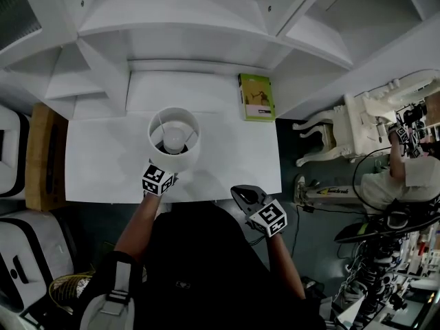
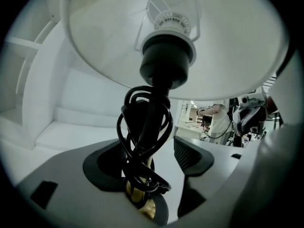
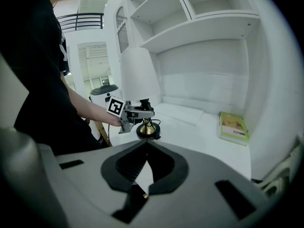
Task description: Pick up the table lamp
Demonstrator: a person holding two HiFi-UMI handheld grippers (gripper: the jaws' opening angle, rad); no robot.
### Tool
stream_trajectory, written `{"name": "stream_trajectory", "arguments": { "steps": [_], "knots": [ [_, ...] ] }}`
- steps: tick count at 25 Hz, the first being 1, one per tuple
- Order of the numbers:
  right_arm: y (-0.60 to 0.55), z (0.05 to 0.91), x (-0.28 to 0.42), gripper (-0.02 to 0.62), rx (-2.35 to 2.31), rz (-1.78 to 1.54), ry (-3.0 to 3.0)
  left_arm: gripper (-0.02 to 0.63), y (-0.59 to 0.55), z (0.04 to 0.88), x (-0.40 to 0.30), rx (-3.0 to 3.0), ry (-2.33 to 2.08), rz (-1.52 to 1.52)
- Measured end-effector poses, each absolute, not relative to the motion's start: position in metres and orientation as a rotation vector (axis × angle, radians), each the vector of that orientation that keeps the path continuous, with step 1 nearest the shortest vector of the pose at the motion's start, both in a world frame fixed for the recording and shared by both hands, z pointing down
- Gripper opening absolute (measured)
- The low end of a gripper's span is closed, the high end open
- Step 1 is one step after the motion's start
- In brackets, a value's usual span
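Left gripper (image 2: 149, 148), jaws apart around stem (image 2: 152, 118) of table lamp (image 2: 167, 51), unseen in head view; right gripper (image 3: 146, 144), jaws together, empty.

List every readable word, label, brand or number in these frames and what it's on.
Nothing reads with certainty.
Green book: cover print too small to read.
Pale box on the floor right of the table: one dark word, too blurred to read.
Left gripper and right gripper: the cubes carry square code patterns only, no letters.
Table lamp: no print visible.
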State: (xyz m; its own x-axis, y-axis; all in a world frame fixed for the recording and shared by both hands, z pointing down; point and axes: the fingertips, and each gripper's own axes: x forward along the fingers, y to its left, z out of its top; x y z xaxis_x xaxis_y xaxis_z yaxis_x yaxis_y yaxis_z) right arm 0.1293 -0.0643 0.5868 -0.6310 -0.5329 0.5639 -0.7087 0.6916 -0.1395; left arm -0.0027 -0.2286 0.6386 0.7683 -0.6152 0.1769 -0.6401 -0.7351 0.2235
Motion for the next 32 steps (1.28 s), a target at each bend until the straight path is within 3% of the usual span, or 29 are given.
{"name": "stream_trajectory", "arguments": {
  "steps": [7,15,32],
  "knots": [
    [-0.063,0.589,0.135,0.008,0.967,0.485,-2.400,0.302,-0.234,0.631,0.000,2.703,-1.015,0.135],
    [-0.063,0.591,0.129,0.008,0.949,0.486,-2.402,0.160,-0.240,0.634,-0.004,2.695,-1.075,0.160],
    [-0.069,0.591,0.127,0.007,0.940,0.484,-2.401,0.146,-0.244,0.629,-0.006,2.721,-1.043,0.108]
  ]
}}
